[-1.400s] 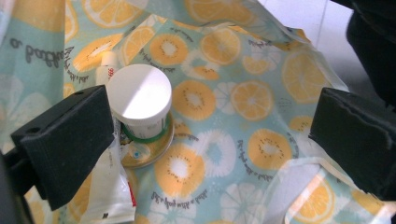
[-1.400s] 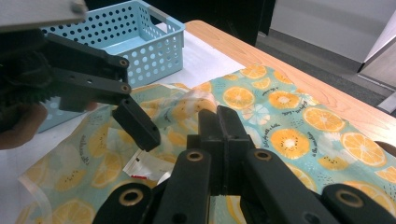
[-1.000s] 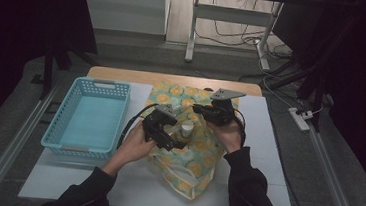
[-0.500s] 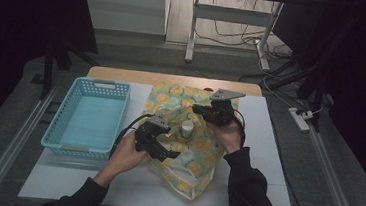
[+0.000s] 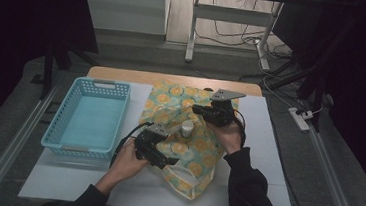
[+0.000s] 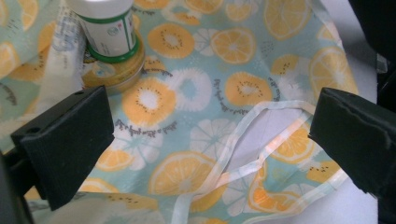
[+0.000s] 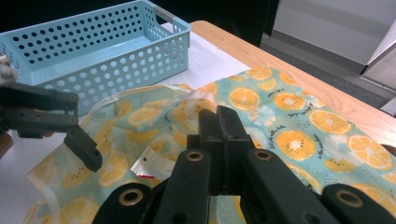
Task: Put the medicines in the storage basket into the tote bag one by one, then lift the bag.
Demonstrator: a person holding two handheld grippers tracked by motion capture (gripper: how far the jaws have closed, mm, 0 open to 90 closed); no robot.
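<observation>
Item: citrus-print cloth bag point(image 5: 188, 133), lying across the middle of the white table cover point(image 5: 268, 140), its strap loops trailing toward your side.

Item: white jar with green label point(image 5: 186, 129), standing upright on the bag, on top of a flat yellow tin point(image 6: 112, 74).

Your left gripper point(image 5: 158, 157): held low over the near part of the bag, jaws spread wide, nothing between them; the bag's strap point(image 6: 243, 140) lies below the gap.

Your right gripper point(image 5: 205, 110): at the bag's far side, jaws pressed together. The right gripper view shows a fold of the bag's cloth at their tips; you cannot tell for certain whether it is pinched.

Item: light blue perforated basket point(image 5: 92, 117), left of the bag, just beside it.
</observation>
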